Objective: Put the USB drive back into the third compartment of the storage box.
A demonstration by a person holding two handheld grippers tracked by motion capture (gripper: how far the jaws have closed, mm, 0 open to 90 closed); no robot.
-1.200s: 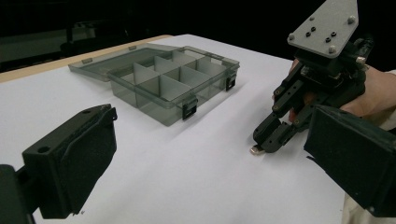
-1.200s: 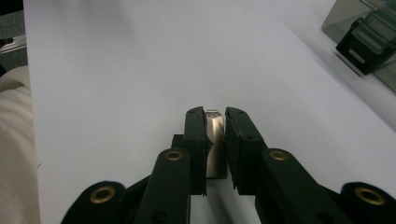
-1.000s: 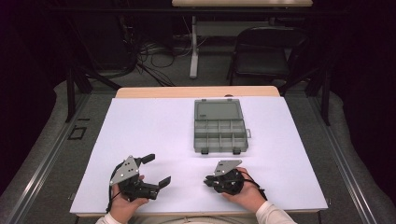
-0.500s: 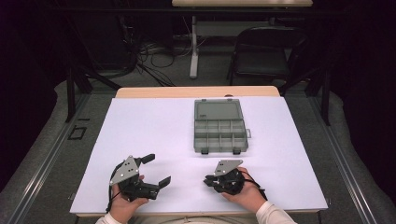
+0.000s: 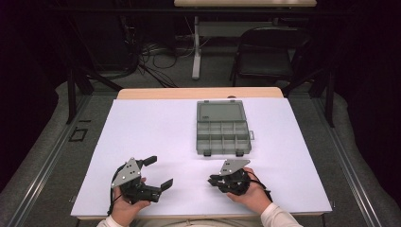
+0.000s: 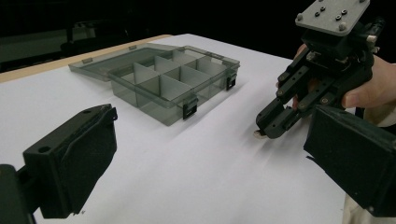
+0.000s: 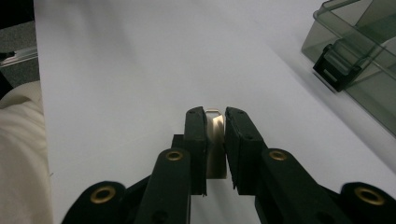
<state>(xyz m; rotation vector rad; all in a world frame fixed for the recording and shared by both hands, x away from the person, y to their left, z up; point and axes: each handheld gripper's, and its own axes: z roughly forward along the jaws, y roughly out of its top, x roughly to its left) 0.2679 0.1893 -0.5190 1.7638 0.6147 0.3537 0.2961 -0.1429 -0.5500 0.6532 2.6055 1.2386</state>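
1. Metal piece (image 7: 214,135), small, flat and shiny, is pinched in the right tongs (image 7: 215,122), just above the desk (image 5: 161,127), near the box (image 5: 222,128) on its latch side
2. It looks stiff, light and slick; gripping its flat faces seems best
3. Left tongs (image 5: 157,172) are spread and empty, well apart from the box
4. No writing or brand can be read

Black grippers (image 5: 156,172), grey plates, white sleeves (image 5: 275,216)
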